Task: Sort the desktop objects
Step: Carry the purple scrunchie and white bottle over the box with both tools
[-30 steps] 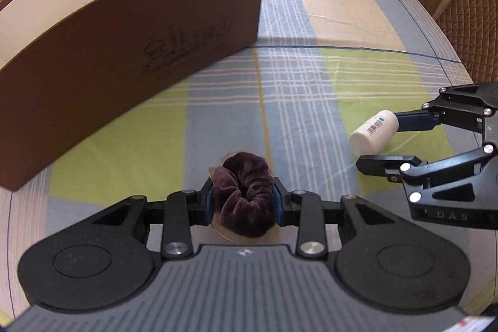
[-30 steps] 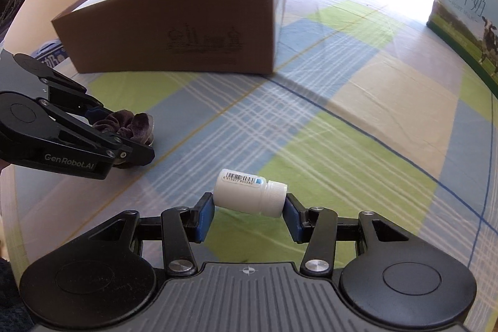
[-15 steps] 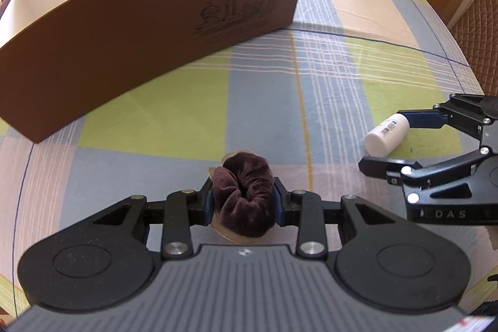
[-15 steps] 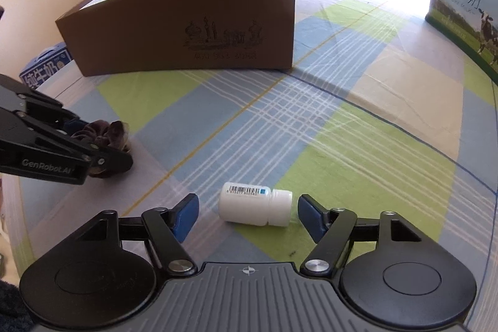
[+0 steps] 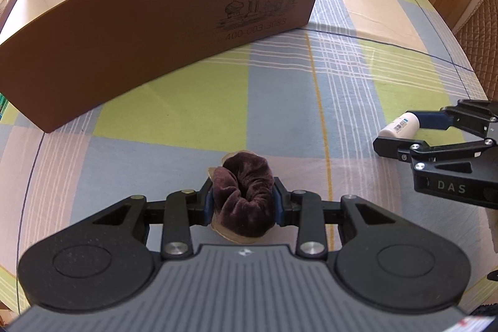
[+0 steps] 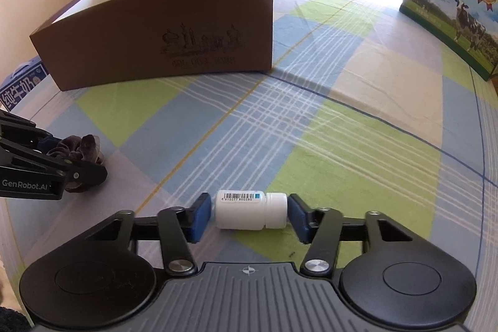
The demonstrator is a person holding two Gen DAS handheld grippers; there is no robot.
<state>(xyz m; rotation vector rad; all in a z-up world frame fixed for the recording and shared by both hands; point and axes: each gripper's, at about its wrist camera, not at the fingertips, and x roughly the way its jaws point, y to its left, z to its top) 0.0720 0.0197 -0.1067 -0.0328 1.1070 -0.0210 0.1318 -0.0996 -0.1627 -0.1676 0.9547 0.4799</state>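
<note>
A dark purple velvet scrunchie is pinched between the blue pads of my left gripper, low over the checked tablecloth. In the right wrist view the scrunchie and that left gripper sit at the left edge. A white pill bottle with a barcode label lies on its side on the cloth. My right gripper is closing on it lengthwise, one pad at its base and one at its cap. The left wrist view shows the bottle in the right gripper at far right.
A large brown open-topped box with a white inside stands at the back of the table. A milk carton stands at the far right and a small blue milk pack at the left. A quilted chair back borders the table.
The right jaws let go of the bottle, which lay on the cloth half a second ago, and have closed on it again. The left gripper has drifted sideways along the box, still holding the scrunchie.
</note>
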